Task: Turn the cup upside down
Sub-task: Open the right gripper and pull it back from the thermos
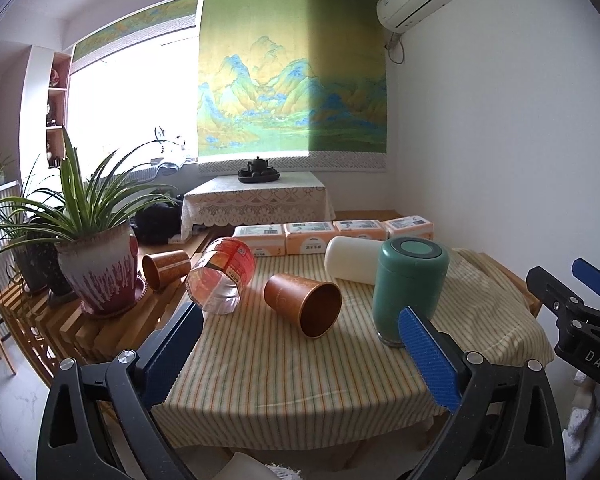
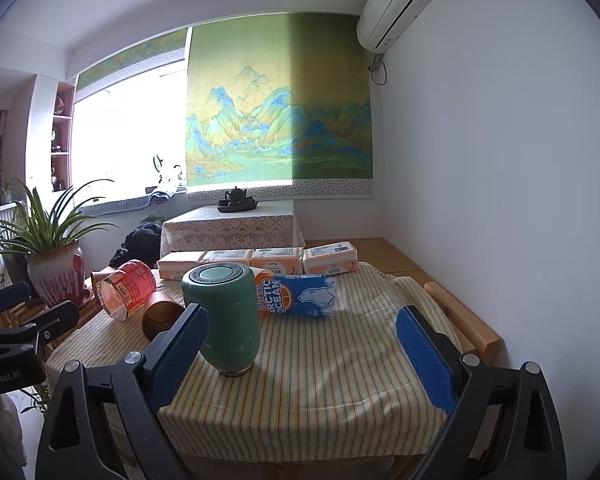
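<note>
A brown paper cup (image 1: 303,304) lies on its side on the striped tablecloth (image 1: 284,376), mouth toward me; in the right wrist view (image 2: 161,317) it is partly hidden behind my left finger. A second brown cup (image 1: 165,269) lies on its side on the wooden rack by the plant. A green cup (image 1: 409,285) stands on the cloth with its dark-rimmed end up; it also shows in the right wrist view (image 2: 225,315). My left gripper (image 1: 300,354) is open and empty, short of the brown cup. My right gripper (image 2: 302,354) is open and empty, just right of the green cup.
A red-labelled plastic jar (image 1: 221,276) and a white and blue "Arctic Ocean" can (image 2: 296,294) lie on the cloth. Tissue packs (image 1: 332,234) line the far edge. A potted plant (image 1: 96,268) stands left. The wall is close on the right.
</note>
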Demonstrator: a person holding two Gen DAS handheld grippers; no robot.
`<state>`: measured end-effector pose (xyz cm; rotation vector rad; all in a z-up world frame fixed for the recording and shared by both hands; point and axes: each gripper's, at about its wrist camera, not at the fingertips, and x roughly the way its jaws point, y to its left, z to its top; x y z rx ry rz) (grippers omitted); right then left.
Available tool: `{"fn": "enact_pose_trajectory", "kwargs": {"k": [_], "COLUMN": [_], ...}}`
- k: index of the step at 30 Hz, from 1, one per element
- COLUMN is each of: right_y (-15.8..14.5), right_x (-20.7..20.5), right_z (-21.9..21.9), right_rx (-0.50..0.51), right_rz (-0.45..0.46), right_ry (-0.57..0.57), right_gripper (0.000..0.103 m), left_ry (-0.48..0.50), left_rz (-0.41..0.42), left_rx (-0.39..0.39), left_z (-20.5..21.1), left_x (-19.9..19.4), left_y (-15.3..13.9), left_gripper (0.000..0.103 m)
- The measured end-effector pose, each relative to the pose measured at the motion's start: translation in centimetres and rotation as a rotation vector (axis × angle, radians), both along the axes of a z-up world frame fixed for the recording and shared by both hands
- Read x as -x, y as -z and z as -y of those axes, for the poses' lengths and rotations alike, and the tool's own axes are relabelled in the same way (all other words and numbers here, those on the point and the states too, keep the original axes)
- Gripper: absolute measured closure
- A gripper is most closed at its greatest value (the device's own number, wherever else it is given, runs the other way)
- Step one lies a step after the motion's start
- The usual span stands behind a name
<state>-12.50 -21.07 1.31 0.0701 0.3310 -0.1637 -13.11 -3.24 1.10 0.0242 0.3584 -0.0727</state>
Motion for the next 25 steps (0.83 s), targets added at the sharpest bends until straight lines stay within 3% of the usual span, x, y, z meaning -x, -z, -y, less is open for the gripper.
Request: {"fn": "enact_pose_trajectory", "kwargs": {"k": [25], "right_y": [0.26], "right_x": [-0.32], "right_z": [-0.04], "right_rx": [-0.011], "right_rz": [-0.009], "right_ry": [0.005], "right_gripper": [0.01], "left_ry": [-0.024], "left_rz": [0.017], "left_rx": [0.009], "left_z": [-0.46], "left_x": [0.09], "left_y": [-0.19], "left_gripper": [0.003]}}
